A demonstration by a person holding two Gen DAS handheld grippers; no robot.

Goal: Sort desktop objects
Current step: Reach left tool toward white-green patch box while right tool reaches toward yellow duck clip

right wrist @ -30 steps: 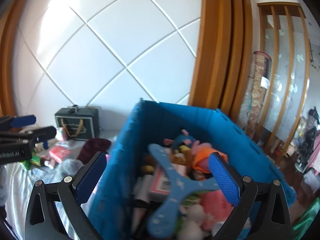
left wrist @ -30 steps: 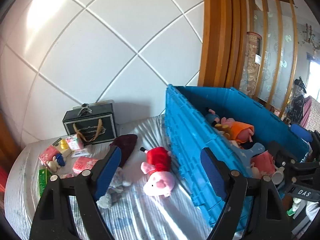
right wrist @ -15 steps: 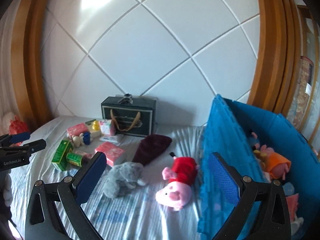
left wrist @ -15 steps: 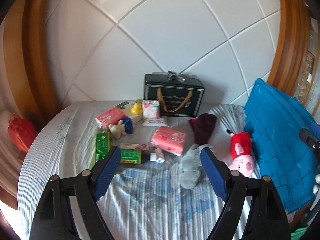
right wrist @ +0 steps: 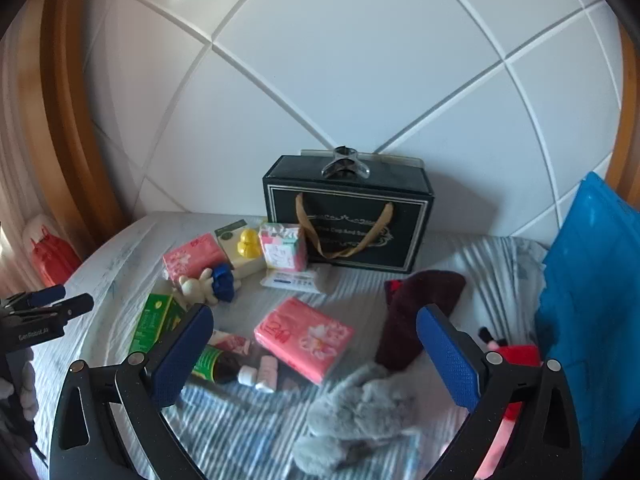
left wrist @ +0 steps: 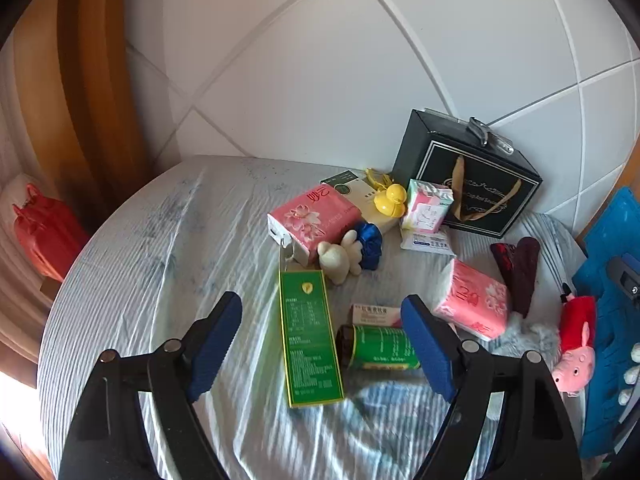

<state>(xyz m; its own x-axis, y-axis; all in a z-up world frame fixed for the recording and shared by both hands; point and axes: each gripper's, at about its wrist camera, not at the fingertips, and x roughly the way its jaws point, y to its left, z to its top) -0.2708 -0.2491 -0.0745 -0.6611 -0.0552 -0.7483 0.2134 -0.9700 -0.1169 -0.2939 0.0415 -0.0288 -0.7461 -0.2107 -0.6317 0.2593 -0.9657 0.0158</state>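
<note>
My left gripper (left wrist: pixel 320 344) is open and empty above a flat green box (left wrist: pixel 308 336) and a green-labelled bottle (left wrist: pixel 376 348) lying on its side. My right gripper (right wrist: pixel 316 360) is open and empty above a pink tissue pack (right wrist: pixel 304 336) and a grey plush (right wrist: pixel 360 412). The pink tissue pack also shows in the left wrist view (left wrist: pixel 472 300). A pig plush (left wrist: pixel 576 340) in red lies by the blue crate (left wrist: pixel 612 312). The crate's wall shows at the right in the right wrist view (right wrist: pixel 592 280).
A black gift box (right wrist: pixel 348 224) stands against the white padded wall. Before it lie a second pink tissue pack (left wrist: pixel 312 216), a yellow duck (left wrist: pixel 390 200), a white bunny toy (left wrist: pixel 340 258), a blue flower (left wrist: pixel 370 242) and a dark red cloth (right wrist: pixel 416 308). A red bag (left wrist: pixel 44 232) hangs beyond the left edge.
Both grippers have swung left, away from the blue crate, and now face the clutter on the striped sheet. The left one has come closer to the green box and bottle.
</note>
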